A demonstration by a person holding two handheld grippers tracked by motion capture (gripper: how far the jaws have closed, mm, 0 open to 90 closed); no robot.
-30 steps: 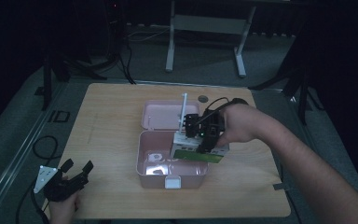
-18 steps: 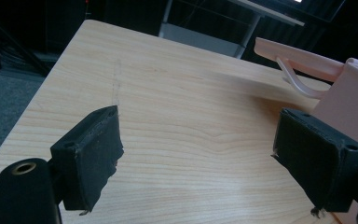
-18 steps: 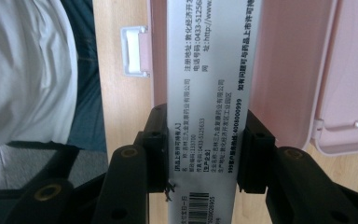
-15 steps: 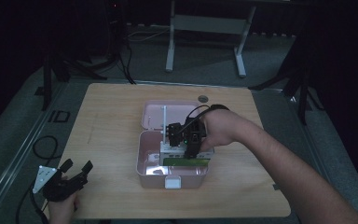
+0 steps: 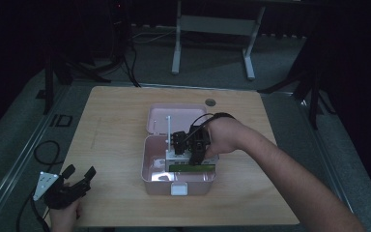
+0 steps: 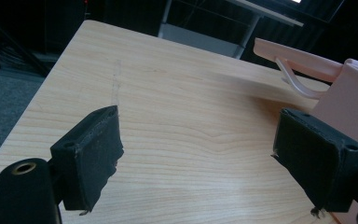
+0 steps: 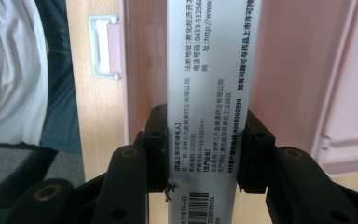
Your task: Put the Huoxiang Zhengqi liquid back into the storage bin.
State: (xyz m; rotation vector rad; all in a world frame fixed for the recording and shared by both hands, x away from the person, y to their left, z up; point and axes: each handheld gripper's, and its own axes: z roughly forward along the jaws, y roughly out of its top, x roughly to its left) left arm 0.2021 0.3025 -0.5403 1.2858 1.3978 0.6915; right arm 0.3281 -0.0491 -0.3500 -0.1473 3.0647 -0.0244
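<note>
The right gripper (image 5: 189,153), clamped on the white and green medicine carton (image 5: 192,163), is lower than a second ago, and the carton now sits down inside the pink box (image 5: 149,174).

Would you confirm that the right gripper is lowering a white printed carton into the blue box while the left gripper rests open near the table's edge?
Only the colour is wrong: the box is pink, as the high view shows. The right gripper does grip the white printed carton over it, and the left gripper rests open near the table's edge.
</note>
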